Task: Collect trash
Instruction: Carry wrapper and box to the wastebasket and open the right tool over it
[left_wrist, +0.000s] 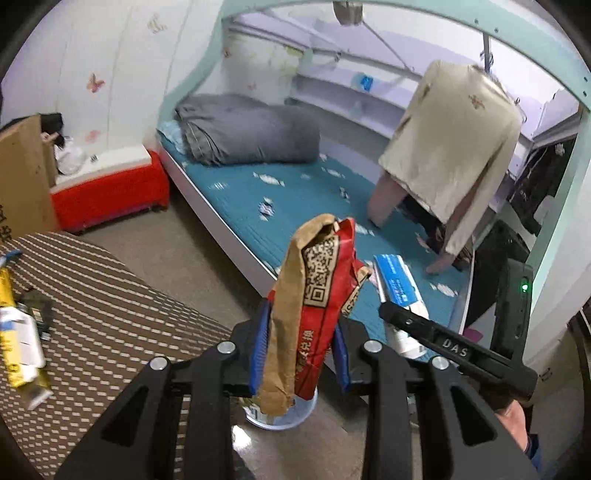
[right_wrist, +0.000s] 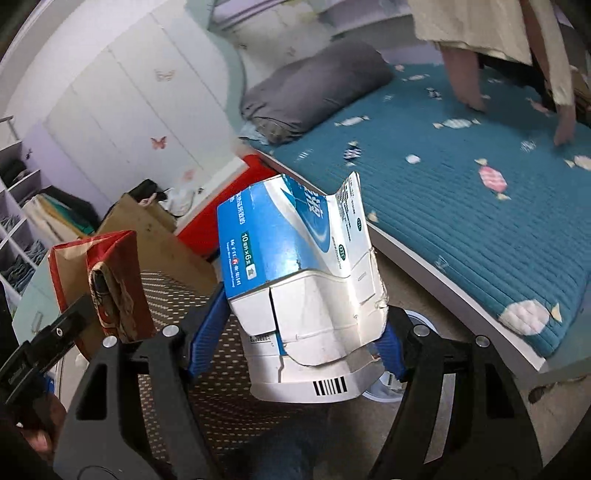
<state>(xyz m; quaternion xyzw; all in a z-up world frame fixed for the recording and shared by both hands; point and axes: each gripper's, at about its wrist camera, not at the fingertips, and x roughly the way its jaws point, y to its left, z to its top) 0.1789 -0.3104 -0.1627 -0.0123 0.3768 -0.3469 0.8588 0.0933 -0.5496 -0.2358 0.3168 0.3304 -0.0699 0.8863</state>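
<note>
My left gripper (left_wrist: 300, 350) is shut on a crumpled red and brown paper wrapper (left_wrist: 314, 302) with a QR code, held upright over a clear plastic bin (left_wrist: 280, 413) on the floor. My right gripper (right_wrist: 295, 339) is shut on a flattened blue and white medicine box (right_wrist: 295, 273), held in the air. The box also shows in the left wrist view (left_wrist: 397, 291) to the right of the wrapper. The wrapper also shows in the right wrist view (right_wrist: 107, 284) at the left.
A table with a brown checked cloth (left_wrist: 103, 302) holds yellow and white packets (left_wrist: 18, 339). A bed with a teal mattress (left_wrist: 295, 199) and grey bedding (left_wrist: 247, 129) lies behind. A cardboard box (left_wrist: 22, 177) and red storage box (left_wrist: 110, 188) stand at left.
</note>
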